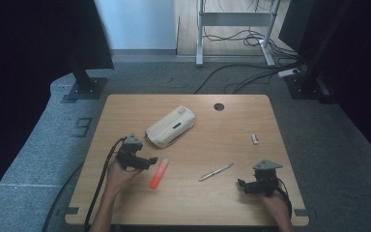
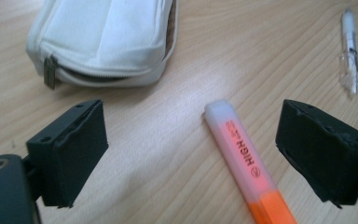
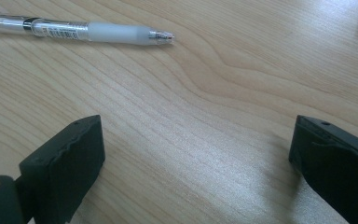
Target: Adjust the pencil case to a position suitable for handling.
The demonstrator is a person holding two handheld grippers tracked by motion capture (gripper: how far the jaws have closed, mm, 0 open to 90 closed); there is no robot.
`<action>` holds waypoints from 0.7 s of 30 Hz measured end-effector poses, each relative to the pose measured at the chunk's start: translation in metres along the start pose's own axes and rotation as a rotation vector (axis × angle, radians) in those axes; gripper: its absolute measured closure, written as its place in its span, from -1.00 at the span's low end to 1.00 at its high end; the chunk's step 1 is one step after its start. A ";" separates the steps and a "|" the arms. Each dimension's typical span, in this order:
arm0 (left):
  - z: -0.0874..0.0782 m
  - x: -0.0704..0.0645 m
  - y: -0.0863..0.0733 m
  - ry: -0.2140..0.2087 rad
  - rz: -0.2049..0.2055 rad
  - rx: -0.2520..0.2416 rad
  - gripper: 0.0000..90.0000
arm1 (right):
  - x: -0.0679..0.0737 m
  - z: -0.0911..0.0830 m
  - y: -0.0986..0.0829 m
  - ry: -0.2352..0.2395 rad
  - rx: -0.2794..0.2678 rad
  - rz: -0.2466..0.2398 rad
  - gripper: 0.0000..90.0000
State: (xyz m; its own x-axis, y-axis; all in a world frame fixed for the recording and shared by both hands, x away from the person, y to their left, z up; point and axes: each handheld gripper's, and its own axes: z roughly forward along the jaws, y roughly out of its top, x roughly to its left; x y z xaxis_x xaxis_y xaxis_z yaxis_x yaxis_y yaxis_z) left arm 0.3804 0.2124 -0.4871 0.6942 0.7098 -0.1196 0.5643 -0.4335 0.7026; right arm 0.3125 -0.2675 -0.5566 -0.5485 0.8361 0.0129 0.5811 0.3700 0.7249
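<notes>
On woodgrain table (image 1: 232,145), soft canvas pouch (image 1: 170,126), slim highlighter (image 1: 159,173)

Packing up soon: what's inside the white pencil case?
The pencil case lies on the table with its zipper partly open, showing a dark slit. Its contents cannot be seen; the fabric covers them.

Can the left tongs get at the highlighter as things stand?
Probably yes. The left tongs are open, with the orange highlighter lying flat on the table between the jaws. The pencil case and pen sit clear of it.
</notes>
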 end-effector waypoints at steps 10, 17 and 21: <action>0.007 0.004 0.018 -0.007 0.013 0.029 -0.77 | 0.000 0.000 0.000 0.000 0.000 0.000 -0.93; 0.013 0.007 0.032 -0.015 0.020 0.031 -0.75 | 0.000 0.000 0.000 0.000 0.000 0.000 -0.93; 0.019 0.008 0.040 -0.010 0.026 0.048 -0.75 | 0.000 0.000 0.000 0.000 0.000 0.000 -0.93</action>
State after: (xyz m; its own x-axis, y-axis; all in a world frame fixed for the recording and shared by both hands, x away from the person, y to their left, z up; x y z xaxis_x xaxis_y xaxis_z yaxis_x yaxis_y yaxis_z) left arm 0.4169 0.1900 -0.4727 0.7131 0.6925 -0.1091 0.5669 -0.4780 0.6709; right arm 0.3125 -0.2675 -0.5566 -0.5484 0.8361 0.0130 0.5812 0.3699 0.7249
